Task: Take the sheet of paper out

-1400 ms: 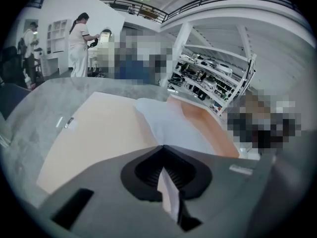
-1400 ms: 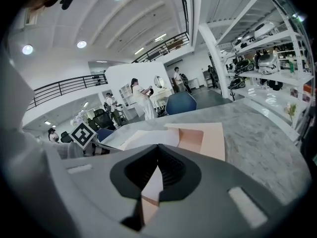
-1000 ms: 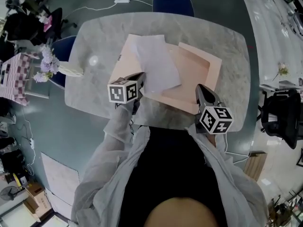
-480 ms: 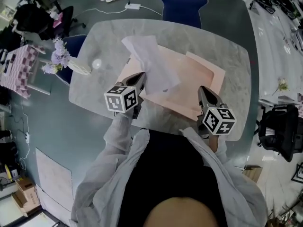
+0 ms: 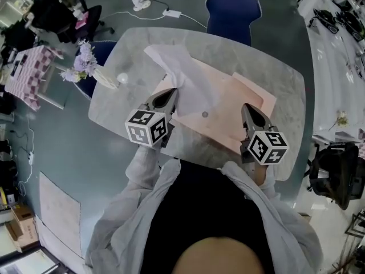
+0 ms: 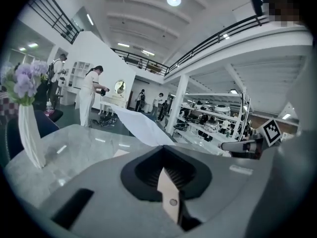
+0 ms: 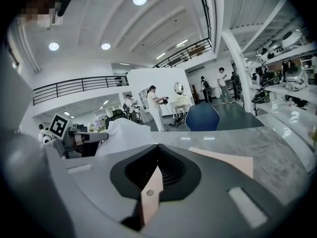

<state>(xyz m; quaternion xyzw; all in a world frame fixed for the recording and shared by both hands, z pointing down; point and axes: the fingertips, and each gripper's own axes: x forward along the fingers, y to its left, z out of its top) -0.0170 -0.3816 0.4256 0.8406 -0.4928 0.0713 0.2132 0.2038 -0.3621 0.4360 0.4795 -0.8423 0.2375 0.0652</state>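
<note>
A white sheet of paper (image 5: 178,67) sticks out over the far left of a peach folder (image 5: 228,104) that lies open on the marble table (image 5: 276,67). My left gripper (image 5: 165,98) is shut at the sheet's near edge. The sheet stands up off the table ahead of it, as the left gripper view shows, sheet (image 6: 141,125), left gripper (image 6: 167,177). My right gripper (image 5: 250,111) is shut at the folder's near right edge. In the right gripper view the folder (image 7: 225,158) runs ahead to the right of the right gripper (image 7: 151,185). Both grips themselves are hidden by the gripper bodies.
A white vase with purple flowers (image 5: 85,68) stands at the table's left corner, vase (image 6: 28,133). A blue chair (image 5: 234,10) sits at the far side. Several people (image 6: 89,95) stand in the hall beyond.
Both grippers have risen. The sheet has come up with the left gripper, its far end now lifted and reaching farther out past the folder's far left edge.
</note>
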